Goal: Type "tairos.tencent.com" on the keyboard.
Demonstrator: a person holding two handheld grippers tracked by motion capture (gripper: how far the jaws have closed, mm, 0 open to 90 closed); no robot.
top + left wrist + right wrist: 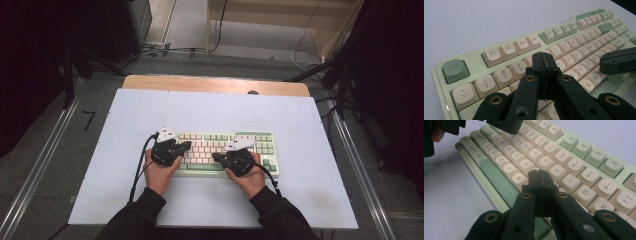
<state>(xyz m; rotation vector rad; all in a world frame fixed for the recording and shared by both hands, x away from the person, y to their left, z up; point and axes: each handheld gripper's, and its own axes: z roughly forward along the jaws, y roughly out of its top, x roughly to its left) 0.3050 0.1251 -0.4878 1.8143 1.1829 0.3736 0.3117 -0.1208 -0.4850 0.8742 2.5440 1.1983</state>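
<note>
A mint-green keyboard (260, 137) with cream and green keys lies on the white board, near the middle. My left gripper (187, 145) hovers over its left half, jaws pressed together with nothing between them; in the left gripper view its tip (544, 60) sits just above the keys near the number row of the keyboard (474, 53). My right gripper (215, 157) is over the middle-right keys, also shut and empty; in the right gripper view its tip (539, 176) hangs over the letter rows of the keyboard (579, 150), near the H key.
The white board (210, 107) covers a wooden table (215, 84). Metal rails run along both sides on the floor. Cables and dark stands crowd the far floor. The other gripper's black jaw (617, 61) enters the left gripper view at right.
</note>
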